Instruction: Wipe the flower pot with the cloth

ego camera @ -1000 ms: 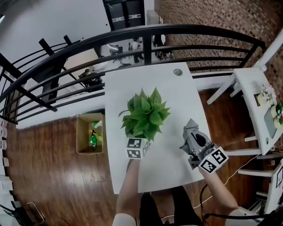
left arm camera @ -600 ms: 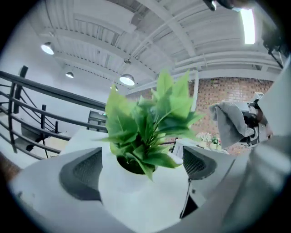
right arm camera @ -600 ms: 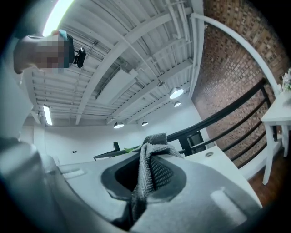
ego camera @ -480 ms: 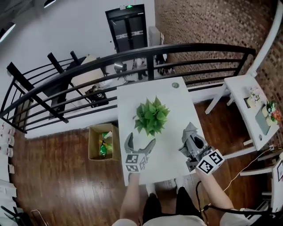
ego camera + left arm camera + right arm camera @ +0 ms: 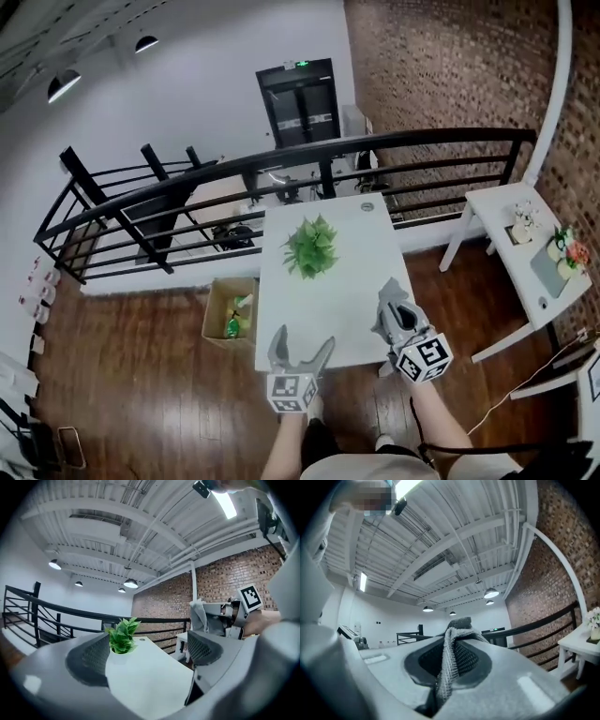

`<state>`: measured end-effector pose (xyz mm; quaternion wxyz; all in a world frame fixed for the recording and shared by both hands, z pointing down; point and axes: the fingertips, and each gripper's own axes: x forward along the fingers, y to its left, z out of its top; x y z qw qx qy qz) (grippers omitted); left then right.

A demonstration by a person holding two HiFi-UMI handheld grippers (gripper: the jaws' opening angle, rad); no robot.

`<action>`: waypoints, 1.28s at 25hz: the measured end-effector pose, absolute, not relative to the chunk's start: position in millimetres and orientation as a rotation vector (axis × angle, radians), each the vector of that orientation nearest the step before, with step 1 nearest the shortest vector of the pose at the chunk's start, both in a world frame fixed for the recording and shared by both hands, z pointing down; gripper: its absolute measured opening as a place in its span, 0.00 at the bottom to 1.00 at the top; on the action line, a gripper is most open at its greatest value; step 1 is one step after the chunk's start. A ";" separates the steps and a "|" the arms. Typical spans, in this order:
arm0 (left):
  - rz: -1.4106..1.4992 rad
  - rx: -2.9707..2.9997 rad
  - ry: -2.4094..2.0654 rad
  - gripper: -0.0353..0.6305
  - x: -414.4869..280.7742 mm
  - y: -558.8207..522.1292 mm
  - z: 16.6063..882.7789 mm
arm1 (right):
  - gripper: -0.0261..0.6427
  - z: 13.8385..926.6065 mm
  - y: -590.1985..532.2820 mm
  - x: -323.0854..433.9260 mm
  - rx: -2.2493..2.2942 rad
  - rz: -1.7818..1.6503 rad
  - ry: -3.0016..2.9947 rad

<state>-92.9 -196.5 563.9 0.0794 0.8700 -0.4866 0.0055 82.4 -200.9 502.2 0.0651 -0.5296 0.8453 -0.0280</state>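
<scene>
A leafy green plant (image 5: 309, 246) stands on the far half of the white table (image 5: 347, 281); its leaves hide the pot from above. In the left gripper view the white pot (image 5: 120, 656) shows under the leaves, far ahead. My left gripper (image 5: 302, 339) hangs over the table's near edge, open; its jaws have just been closing a little with nothing between them (image 5: 145, 653). My right gripper (image 5: 398, 314) is level beside the table's near right edge, shut on a grey cloth (image 5: 451, 660) that sticks out past its tips (image 5: 390, 291).
A black railing (image 5: 281, 159) runs behind the table. An open cardboard box (image 5: 230, 314) sits on the wooden floor at the table's left. A white side table (image 5: 525, 253) with flowers stands at the right, against a brick wall. A round grommet (image 5: 367, 207) marks the table's far edge.
Both grippers have drawn back from the plant to the table's near edge and risen. The left gripper, earlier at the plant's base, is now well clear of it. The cloth stays gripped.
</scene>
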 end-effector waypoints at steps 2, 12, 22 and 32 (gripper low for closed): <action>-0.003 2.573 -1.487 0.88 -75.3 -160.7 559.2 | 0.04 512.2 -169.1 90.3 -1.552 -0.118 2.609; -0.053 2.634 -1.504 0.86 -16.8 -61.8 507.1 | 0.04 499.7 -58.6 123.8 -1.662 -0.046 2.613; -0.143 2.622 -1.719 0.78 -92.0 -42.4 466.2 | 0.04 466.8 -54.1 60.2 -1.675 0.039 2.670; -0.132 2.561 -1.733 0.71 -139.2 -39.1 479.9 | 0.04 476.6 -48.0 15.1 -1.650 0.031 2.710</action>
